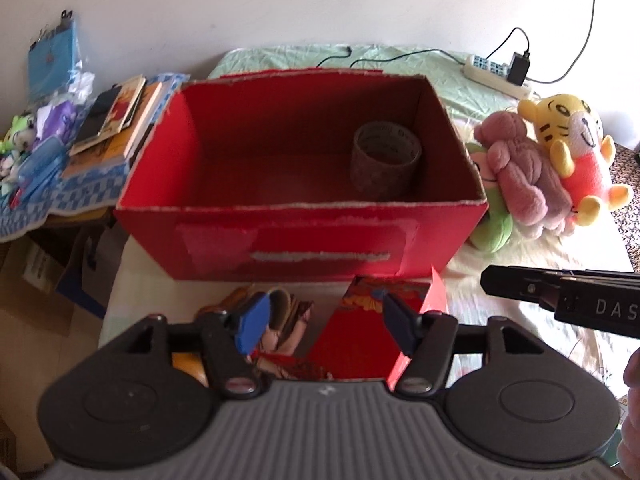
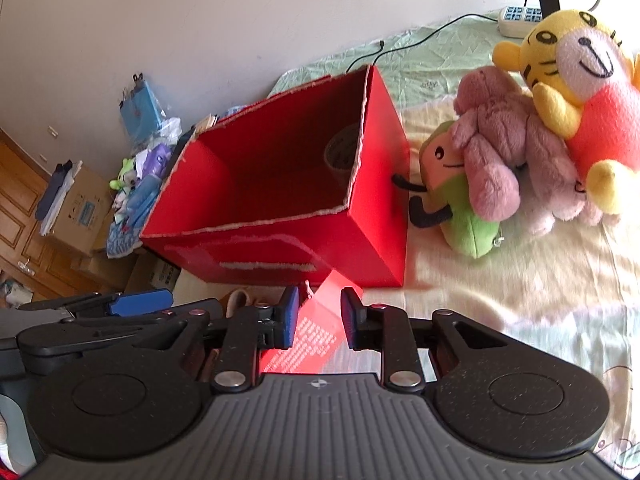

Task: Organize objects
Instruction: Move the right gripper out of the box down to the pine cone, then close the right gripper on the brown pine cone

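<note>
Right gripper (image 2: 319, 322) open astride red card (image 2: 310, 336) — red box (image 2: 376, 200) ahead (tape roll (image 1: 385, 157) inside).

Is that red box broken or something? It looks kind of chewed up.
Yes, the red box looks roughly torn. Its top rim is ragged and white all round, as if the flaps were ripped off, and the front has pale peeled patches. Inside, only a roll of tape stands in the right back corner. The plush toys lie heaped beside it.

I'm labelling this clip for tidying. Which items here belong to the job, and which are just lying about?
Job:
open red cardboard box
brown tape roll inside it
yellow tiger plush
pink plush
green plush
red paper packet

Lying about:
white power strip
stacked books
brown cardboard cartons
</note>
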`<state>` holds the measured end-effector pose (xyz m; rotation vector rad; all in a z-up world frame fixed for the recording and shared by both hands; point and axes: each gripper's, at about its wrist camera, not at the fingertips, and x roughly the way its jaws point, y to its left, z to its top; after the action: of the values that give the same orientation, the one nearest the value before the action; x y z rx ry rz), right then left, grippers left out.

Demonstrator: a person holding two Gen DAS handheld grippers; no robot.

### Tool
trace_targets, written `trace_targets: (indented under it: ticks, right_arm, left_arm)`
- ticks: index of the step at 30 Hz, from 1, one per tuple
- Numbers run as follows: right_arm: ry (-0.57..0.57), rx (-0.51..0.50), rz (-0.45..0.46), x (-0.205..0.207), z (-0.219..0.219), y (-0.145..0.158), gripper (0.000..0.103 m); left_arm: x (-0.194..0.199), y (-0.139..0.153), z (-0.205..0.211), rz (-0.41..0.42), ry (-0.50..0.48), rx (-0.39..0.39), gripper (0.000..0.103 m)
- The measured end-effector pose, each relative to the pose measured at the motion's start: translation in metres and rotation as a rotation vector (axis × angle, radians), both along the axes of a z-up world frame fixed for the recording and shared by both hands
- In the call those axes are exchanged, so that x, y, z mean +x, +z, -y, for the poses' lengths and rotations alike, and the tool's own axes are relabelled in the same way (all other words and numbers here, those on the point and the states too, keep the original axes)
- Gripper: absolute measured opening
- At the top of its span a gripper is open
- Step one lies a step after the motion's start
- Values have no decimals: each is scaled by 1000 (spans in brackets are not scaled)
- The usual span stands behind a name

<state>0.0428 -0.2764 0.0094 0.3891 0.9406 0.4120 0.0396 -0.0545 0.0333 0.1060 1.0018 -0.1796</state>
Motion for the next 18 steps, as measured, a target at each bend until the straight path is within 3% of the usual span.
trace_targets:
  ticks: [9,18]
  right_arm:
    - [31,2,-47,-10,5,-12,32]
    - [67,50,-100,-22,10,-30,32]
  left_arm:
    - [-15,-5,4,-26,23,16,70]
    - [-37,-11,-1,-56,44,18,70]
